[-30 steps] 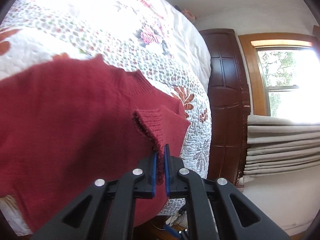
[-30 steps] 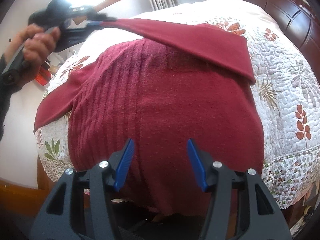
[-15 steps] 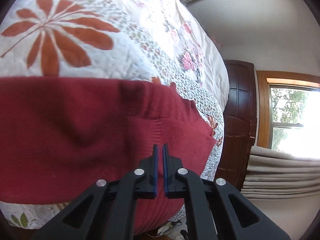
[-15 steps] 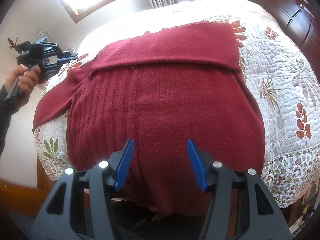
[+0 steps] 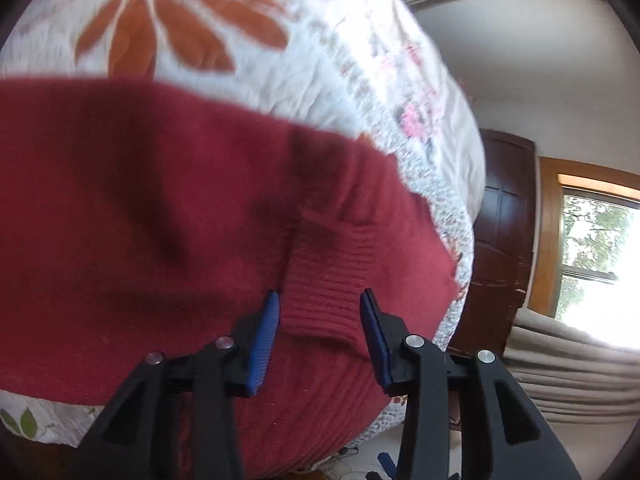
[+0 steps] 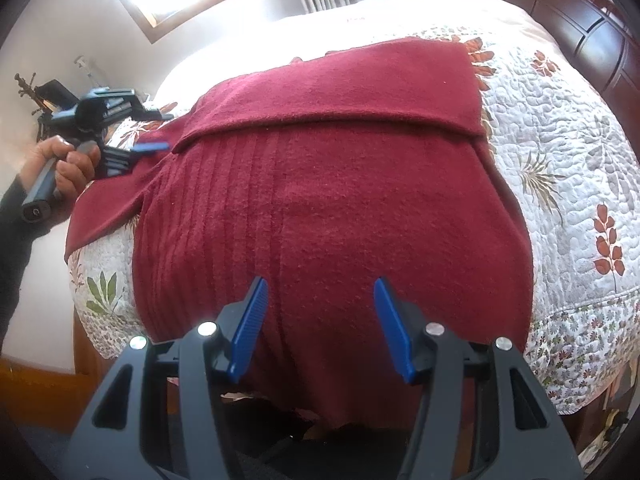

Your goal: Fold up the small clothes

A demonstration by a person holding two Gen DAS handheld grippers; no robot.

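The dark red knitted sweater (image 6: pixel 320 208) lies flat on a bed with a white quilted cover printed with leaves and flowers (image 6: pixel 560 168), and its lower hem hangs over the near edge of the bed. One sleeve (image 6: pixel 340 92) is folded across the upper part of the sweater, from one side to the other. The second sleeve (image 6: pixel 108 204) lies spread out to the side, over the edge of the quilt. The left tool (image 5: pixel 316 312) is released, its blue-padded fingers (image 5: pixel 264 332) stand apart on both sides of the ribbed cuff (image 5: pixel 332 284), which rests on the red knit, and they do not press it. In the right wrist view a hand (image 6: pixel 68 168) holds this tool by the handle, beside the spread sleeve. The right tool (image 6: pixel 318 304) is also released and grasps nothing; it hangs over the lower part of the sweater. A dark wooden bed frame (image 6: pixel 580 28) stands behind the quilt, and a window (image 5: pixel 596 248) is seen in the left wrist view.
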